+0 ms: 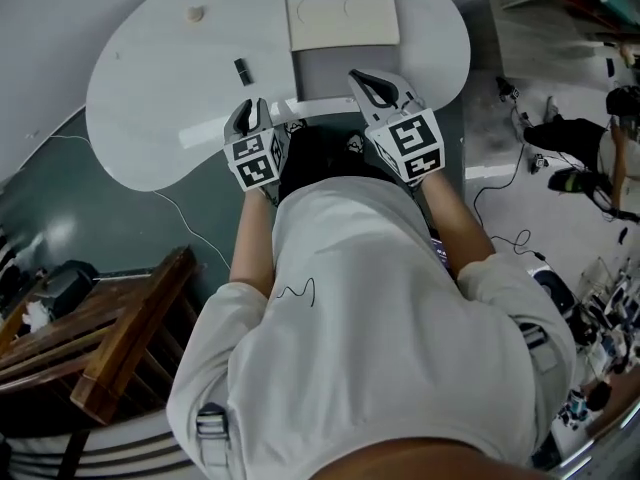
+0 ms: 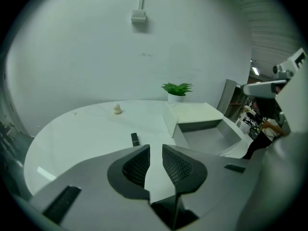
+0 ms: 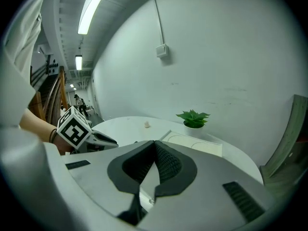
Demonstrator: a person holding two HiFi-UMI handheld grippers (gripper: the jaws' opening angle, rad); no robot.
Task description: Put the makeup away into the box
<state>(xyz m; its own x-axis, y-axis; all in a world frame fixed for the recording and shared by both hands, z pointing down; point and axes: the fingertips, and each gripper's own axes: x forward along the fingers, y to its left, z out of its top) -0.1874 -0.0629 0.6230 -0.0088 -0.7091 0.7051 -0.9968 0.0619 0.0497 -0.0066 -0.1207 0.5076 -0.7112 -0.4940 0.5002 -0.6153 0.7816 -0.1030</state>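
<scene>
A small black makeup tube (image 1: 242, 71) lies on the white table (image 1: 150, 98), left of the open box (image 1: 330, 76); in the left gripper view the tube (image 2: 134, 139) sits just beyond the jaw tips. The box (image 2: 202, 125) is grey inside, and its cream lid (image 1: 342, 20) lies folded back behind it. A small beige piece (image 1: 195, 13) rests at the table's far left. My left gripper (image 1: 255, 108) (image 2: 156, 146) hovers over the near table edge, jaws slightly apart and empty. My right gripper (image 1: 362, 75) (image 3: 155, 142) is over the box's near edge, its tips together and empty.
A potted green plant (image 2: 177, 89) stands at the table's far edge behind the lid. Wooden stair rails (image 1: 110, 338) are at the lower left. Cables and gear (image 1: 560, 168) lie on the floor to the right, where a person (image 1: 625, 138) sits.
</scene>
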